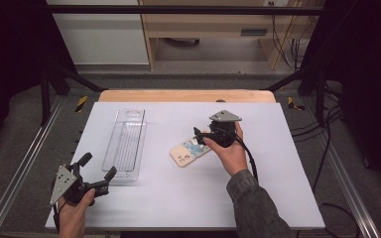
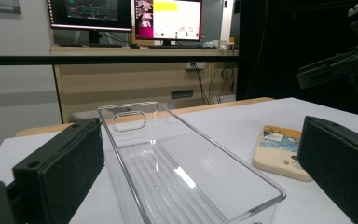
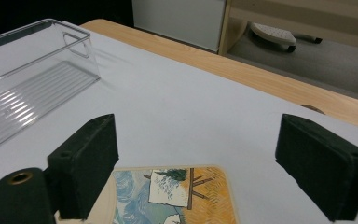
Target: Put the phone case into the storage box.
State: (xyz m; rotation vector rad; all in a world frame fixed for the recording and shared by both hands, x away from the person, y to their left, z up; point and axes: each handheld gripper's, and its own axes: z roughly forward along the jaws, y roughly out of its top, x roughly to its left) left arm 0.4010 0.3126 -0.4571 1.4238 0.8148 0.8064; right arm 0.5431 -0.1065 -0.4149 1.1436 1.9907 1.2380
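A clear plastic tray [image 1: 125, 144] lies lengthwise on the white table top, left of centre, with nothing in it; its near rim [image 2: 200, 186] sits between my left jaws. A cream phone case [image 1: 191, 151] with a painted picture lies flat at the middle of the table. My right gripper [image 1: 202, 135] hovers open over the case's far end, and the case [image 3: 172, 196] shows between its spread jaws. My left gripper [image 1: 97, 171] is open near the front left, just short of the tray's near end. The case [image 2: 279, 151] lies right of the tray.
The white board [image 1: 258, 188] covers a wooden table whose far edge [image 1: 188, 95] shows behind it. Metal frame rails [image 1: 22, 168] run along both sides. Cables [image 1: 327, 148] hang at the right. Monitors [image 2: 168, 18] stand on a bench beyond the table.
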